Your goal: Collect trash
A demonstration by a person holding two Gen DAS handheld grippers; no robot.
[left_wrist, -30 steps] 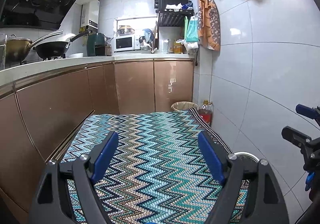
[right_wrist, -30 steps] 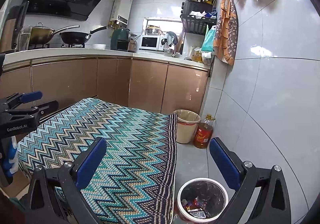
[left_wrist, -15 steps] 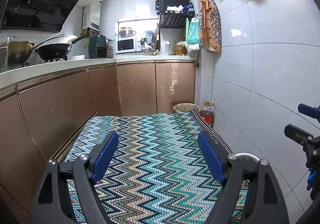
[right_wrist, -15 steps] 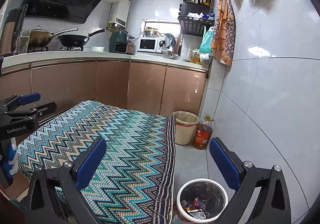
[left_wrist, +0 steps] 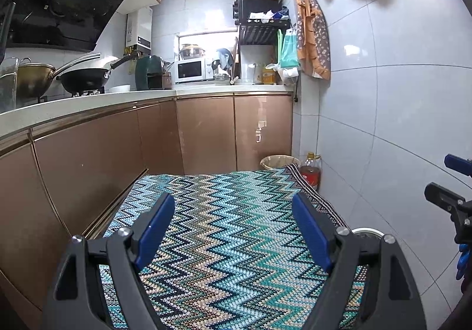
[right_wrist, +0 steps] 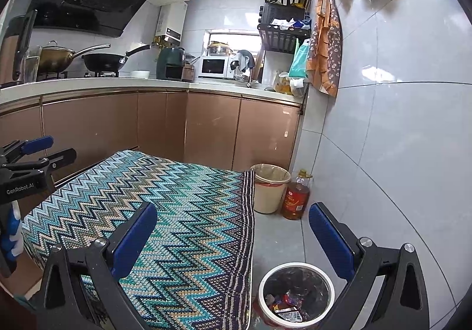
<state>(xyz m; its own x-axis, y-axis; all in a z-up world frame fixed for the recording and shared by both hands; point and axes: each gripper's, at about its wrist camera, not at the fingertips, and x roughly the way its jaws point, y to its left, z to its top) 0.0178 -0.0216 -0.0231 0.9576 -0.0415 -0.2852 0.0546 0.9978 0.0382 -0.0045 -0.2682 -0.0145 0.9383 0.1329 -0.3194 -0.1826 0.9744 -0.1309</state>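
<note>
My left gripper (left_wrist: 233, 209) is open over a zigzag-patterned cloth (left_wrist: 224, 241) covering a low table, with nothing between its blue pads. My right gripper (right_wrist: 233, 219) is open too, hovering over the cloth's right edge (right_wrist: 247, 235). Below it on the floor stands a round white-rimmed bin (right_wrist: 296, 296) with a black liner and several scraps of trash inside. Only the rim of that bin (left_wrist: 367, 232) shows in the left wrist view. No loose trash lies on the cloth. Each gripper shows at the edge of the other's view, the left gripper (right_wrist: 38, 159) and the right gripper (left_wrist: 451, 182).
A beige lined waste basket (right_wrist: 270, 187) and an oil bottle (right_wrist: 296, 195) stand by the tiled wall. Brown cabinets (left_wrist: 206, 129) carry a counter with pans, a microwave and a rack. A strip of grey floor (right_wrist: 277, 238) runs between cloth and wall.
</note>
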